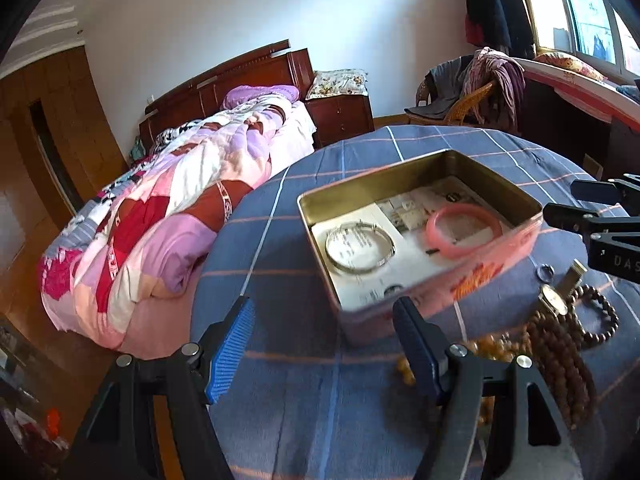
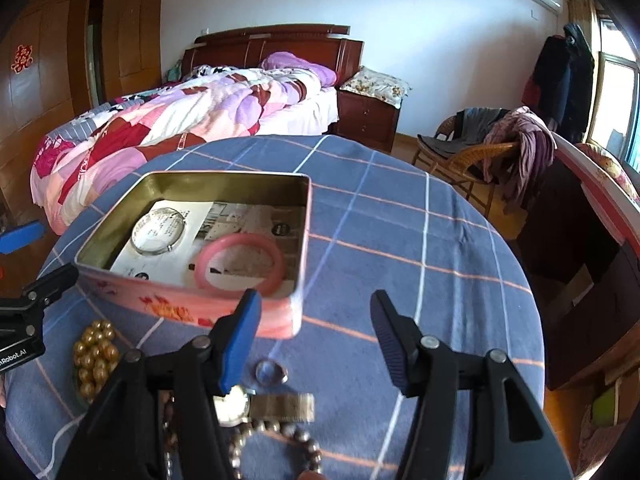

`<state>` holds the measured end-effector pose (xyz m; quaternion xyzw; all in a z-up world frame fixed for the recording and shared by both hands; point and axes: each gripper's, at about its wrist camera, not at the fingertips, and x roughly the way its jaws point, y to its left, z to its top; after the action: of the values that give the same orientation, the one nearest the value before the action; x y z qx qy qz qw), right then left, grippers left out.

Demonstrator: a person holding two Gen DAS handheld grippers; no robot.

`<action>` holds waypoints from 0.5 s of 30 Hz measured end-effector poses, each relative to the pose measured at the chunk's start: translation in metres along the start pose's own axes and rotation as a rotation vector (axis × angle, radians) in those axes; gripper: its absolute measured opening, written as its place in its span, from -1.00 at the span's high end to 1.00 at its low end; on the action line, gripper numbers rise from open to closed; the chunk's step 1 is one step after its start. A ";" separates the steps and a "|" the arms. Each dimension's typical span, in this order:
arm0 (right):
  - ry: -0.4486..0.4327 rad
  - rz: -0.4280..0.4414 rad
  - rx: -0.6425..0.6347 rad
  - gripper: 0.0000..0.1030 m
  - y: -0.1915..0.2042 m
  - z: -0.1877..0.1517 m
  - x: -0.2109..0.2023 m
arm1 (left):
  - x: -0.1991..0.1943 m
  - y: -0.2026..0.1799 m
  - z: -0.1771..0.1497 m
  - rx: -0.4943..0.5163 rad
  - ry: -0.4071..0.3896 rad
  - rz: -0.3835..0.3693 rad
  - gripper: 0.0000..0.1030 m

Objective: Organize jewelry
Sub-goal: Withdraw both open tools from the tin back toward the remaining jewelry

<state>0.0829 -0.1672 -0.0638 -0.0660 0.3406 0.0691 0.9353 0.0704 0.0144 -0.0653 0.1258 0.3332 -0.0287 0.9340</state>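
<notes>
Right wrist view shows my right claw [image 2: 316, 312] wide and empty beside the tin [image 2: 298, 280] holding the pink bangle [image 2: 240, 262]; next I judge the ring [image 2: 272, 372] needs picking.

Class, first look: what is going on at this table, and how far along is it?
A person with a handheld gripper in each hand is sorting jewelry into an open tin on a checked cloth. A pink bangle and a silver bangle already lie inside. The left gripper and the right gripper are both open and hold nothing. A ring, a watch, golden beads and brown bead strings are on the cloth outside the tin.
</notes>
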 end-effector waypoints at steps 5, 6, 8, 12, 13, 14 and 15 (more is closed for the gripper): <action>0.003 0.004 -0.003 -0.16 -0.001 -0.010 -0.011 | -0.007 -0.007 -0.013 0.003 0.018 -0.021 -0.39; 0.006 0.003 -0.005 -0.16 -0.002 -0.013 -0.013 | -0.008 -0.009 -0.014 0.006 0.020 -0.021 -0.39; 0.010 -0.002 -0.004 -0.16 -0.005 -0.019 -0.018 | -0.009 -0.014 -0.016 0.017 0.023 -0.027 -0.39; 0.023 -0.029 0.015 -0.16 -0.020 -0.035 -0.023 | -0.011 -0.022 -0.023 0.014 0.034 -0.055 -0.39; 0.031 -0.033 0.023 -0.16 -0.022 -0.037 -0.023 | -0.010 -0.024 -0.024 0.015 0.039 -0.058 -0.39; 0.040 -0.034 0.028 -0.16 -0.026 -0.040 -0.023 | -0.010 -0.026 -0.026 0.016 0.042 -0.060 -0.39; 0.047 -0.035 0.031 -0.16 -0.028 -0.042 -0.022 | -0.010 -0.027 -0.028 0.016 0.047 -0.061 -0.39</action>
<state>0.0448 -0.2035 -0.0793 -0.0589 0.3625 0.0459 0.9290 0.0416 -0.0051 -0.0860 0.1235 0.3583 -0.0569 0.9237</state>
